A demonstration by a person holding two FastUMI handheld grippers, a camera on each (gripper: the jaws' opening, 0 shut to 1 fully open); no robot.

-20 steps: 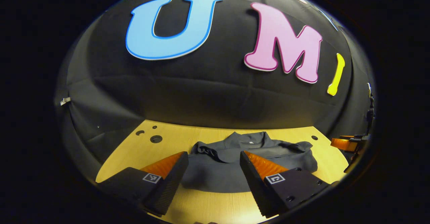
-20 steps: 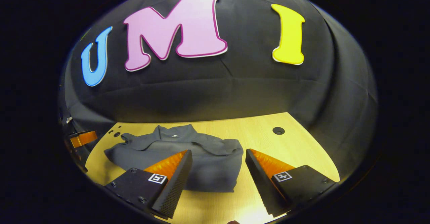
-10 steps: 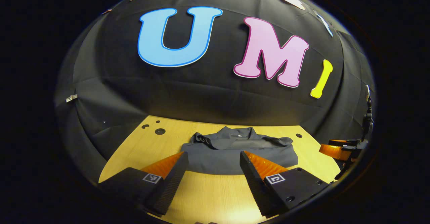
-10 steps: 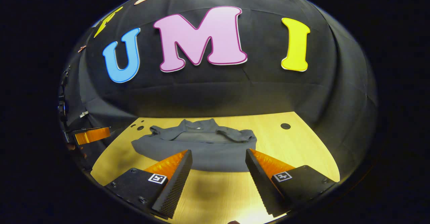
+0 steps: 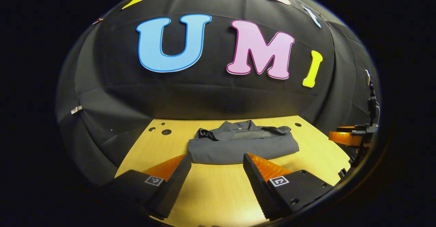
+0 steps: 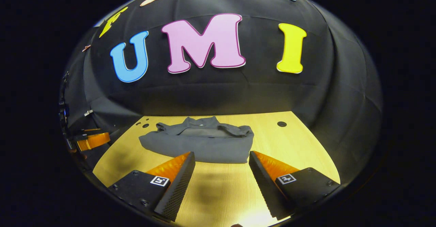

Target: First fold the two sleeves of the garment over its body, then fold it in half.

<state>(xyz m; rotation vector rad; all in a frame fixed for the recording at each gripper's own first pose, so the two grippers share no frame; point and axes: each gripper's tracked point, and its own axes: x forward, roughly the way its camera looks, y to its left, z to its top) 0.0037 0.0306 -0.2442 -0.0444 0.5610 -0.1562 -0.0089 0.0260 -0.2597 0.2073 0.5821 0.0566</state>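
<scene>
Other claw [image 5: 344,138] at the edge, partly cut off.

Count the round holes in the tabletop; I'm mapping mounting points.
4: three clustered at the far left corner, one at the far right. The garment may hide more.

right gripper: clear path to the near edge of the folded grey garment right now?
Probably yes. The right gripper is open and holds nothing, and the folded grey garment lies flat straight ahead of its fingers. Between them is bare light wooden tabletop. The left gripper sits off to the side, apart from the garment.
</scene>
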